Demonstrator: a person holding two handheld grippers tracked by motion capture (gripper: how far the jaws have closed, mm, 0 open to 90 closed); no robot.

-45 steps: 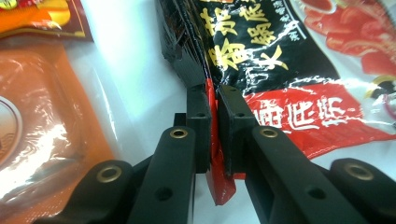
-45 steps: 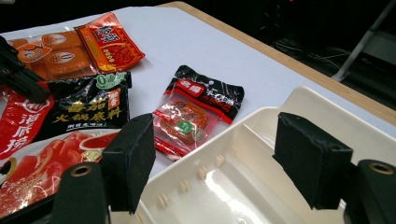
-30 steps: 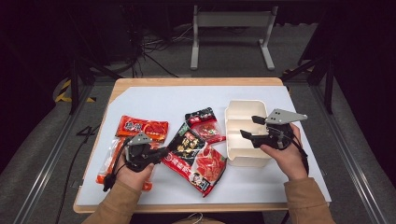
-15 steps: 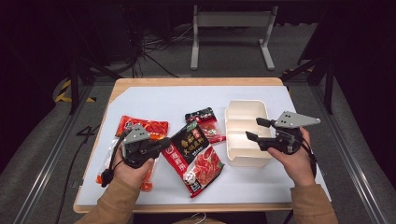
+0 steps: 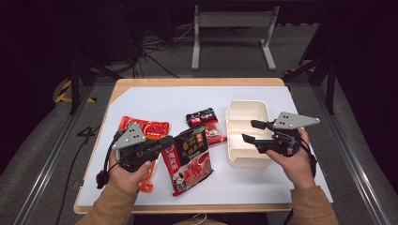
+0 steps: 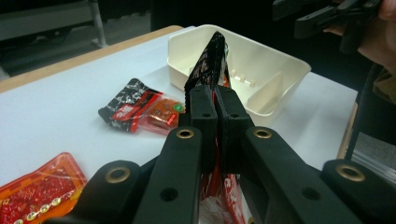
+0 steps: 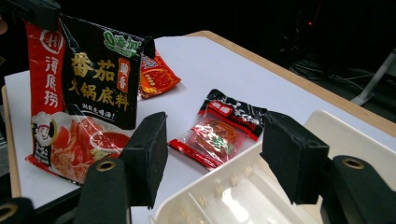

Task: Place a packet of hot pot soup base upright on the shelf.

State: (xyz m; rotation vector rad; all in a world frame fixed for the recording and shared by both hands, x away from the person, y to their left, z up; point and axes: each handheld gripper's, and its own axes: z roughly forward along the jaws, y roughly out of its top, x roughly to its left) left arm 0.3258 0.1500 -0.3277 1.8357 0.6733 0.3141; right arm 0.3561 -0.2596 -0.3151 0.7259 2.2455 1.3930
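The left gripper (image 5: 162, 144), its fingers (image 6: 204, 122) clamped tight on one edge of the large soup-base packet (image 5: 188, 158), has raised that packet since a second ago: then it lay flat on the white surface (image 5: 155, 101), whereas now it stands partly upright and tilted, its lower end near or on the surface, between the left hand and the cream divided tray (image 5: 247, 126). In the left gripper view the packet's thin edge rises from between the pads, directly in line with the tray beyond. The right gripper (image 5: 251, 132) hovers at the tray's near rim, its fingers (image 7: 148, 154) apart with nothing between them; they have just been narrowing and now stand one on either side of the tray's rim, not yet pressing on it. A small black-and-red sachet (image 5: 205, 124) lies just beside the tray's left wall, and a red packet (image 5: 149, 127) lies behind the left gripper. The lift suggests that the packet is bound for the tray, with the right gripper probably set to steady it; the packing itself is not yet begun.
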